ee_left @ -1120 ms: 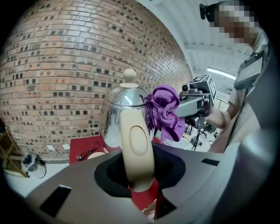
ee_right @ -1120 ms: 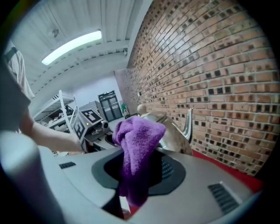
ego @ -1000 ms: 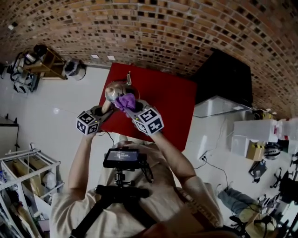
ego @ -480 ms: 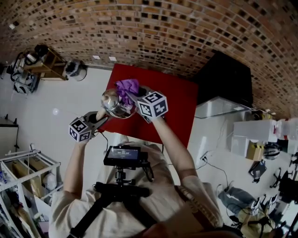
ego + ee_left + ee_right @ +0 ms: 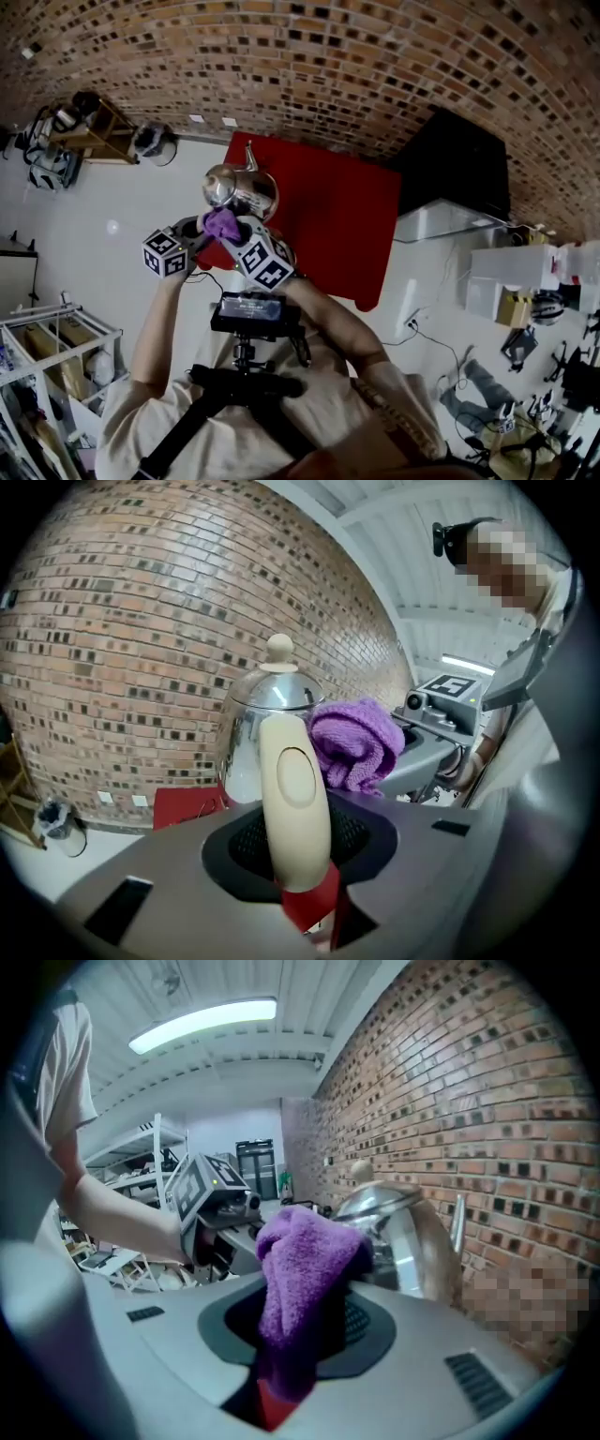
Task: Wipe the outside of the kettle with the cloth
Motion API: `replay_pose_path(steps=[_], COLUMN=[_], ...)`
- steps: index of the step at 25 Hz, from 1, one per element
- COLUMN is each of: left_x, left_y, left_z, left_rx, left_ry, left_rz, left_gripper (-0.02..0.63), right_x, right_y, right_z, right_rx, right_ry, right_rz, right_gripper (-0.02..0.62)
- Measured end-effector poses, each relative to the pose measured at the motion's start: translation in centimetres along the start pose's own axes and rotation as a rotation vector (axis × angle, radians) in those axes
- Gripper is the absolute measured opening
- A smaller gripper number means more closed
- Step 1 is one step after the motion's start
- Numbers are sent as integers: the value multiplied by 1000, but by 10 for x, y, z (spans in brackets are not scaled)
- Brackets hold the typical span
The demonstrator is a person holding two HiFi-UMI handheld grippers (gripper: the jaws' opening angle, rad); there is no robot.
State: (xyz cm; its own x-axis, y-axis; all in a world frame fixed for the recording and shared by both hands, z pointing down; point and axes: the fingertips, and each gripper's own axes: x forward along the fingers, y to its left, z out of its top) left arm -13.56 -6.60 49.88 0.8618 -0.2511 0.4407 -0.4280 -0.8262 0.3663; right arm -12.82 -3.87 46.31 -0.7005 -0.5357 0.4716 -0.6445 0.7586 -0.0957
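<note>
A shiny steel kettle (image 5: 242, 187) hangs in the air over the near-left corner of the red table (image 5: 337, 211), its spout pointing away from me. My left gripper (image 5: 199, 228) is shut on the kettle's cream handle (image 5: 292, 794), which stands upright between the jaws. The kettle's body (image 5: 246, 738) and lid knob rise behind the handle. My right gripper (image 5: 232, 232) is shut on a bunched purple cloth (image 5: 300, 1274). The cloth (image 5: 222, 222) presses on the kettle's near side by the handle, and shows to the right of the handle (image 5: 354, 741). The kettle (image 5: 408, 1232) lies just past the cloth.
A brick wall runs behind the table. A black cabinet (image 5: 455, 155) stands right of the table, with white boxes (image 5: 506, 272) further right. A wooden shelf unit (image 5: 94, 127) is at far left, and a white rack (image 5: 47, 347) at near left. A camera rig (image 5: 246, 319) hangs on my chest.
The right gripper has carried the cloth from the kettle's far top side down to its near side, close to the left gripper. The kettle has risen slightly and its spout now shows.
</note>
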Motion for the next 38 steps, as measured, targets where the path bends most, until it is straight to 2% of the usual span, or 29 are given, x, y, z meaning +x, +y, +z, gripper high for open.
replay_pose_path(steps=[2, 5, 9, 12, 15, 18, 21, 24, 26, 28, 30, 32, 36, 38], left_x=[-6, -15, -21, -31, -33, -27, -20, -14, -6, 2, 5, -1, -14, -15], left_y=[-2, -9, -27, -37, -43, -41, -29, -12, -7, -10, -18, -27, -44, -53], left_z=[3, 9, 15, 13, 18, 19, 19, 25, 28, 30, 31, 33, 43, 46], left_rx=[36, 100, 159, 192, 211, 162, 100, 76, 52, 36, 51, 87, 160, 193], left_ry=[7, 18, 10, -2, -1, -8, -16, -26, -44, -58, -55, -45, -38, -34], left_rz=[-26, -53, -118, -171, -192, -155, -66, 18, 37, 26, 1, -29, -86, -118], left_gripper=[87, 89, 89, 90, 89, 89, 89, 89, 89, 89, 89, 89, 91, 91], right_x=[-22, -59, -82, -81, -70, -72, -102, -100, -68, -40, -38, -59, -105, -113], right_y=[-20, -61, -117, -141, -163, -178, -163, -99, -48, -24, -28, -48, -109, -140], right_z=[-1, -8, -28, -31, -32, -29, -14, -2, -11, -26, -37, -40, -44, -46], right_rx=[53, 199, 346, 483, 551, 542, 478, 323, 185, 112, 119, 168, 314, 372], right_ry=[-38, -109, -169, -231, -241, -219, -261, -292, -240, -182, -166, -199, -285, -311], right_rz=[-37, -62, -104, -13, 43, 6, -59, -13, 42, 49, 22, -15, -118, -143], right_gripper=[112, 112, 109, 109, 109, 109, 109, 109, 110, 110, 109, 107, 107, 106])
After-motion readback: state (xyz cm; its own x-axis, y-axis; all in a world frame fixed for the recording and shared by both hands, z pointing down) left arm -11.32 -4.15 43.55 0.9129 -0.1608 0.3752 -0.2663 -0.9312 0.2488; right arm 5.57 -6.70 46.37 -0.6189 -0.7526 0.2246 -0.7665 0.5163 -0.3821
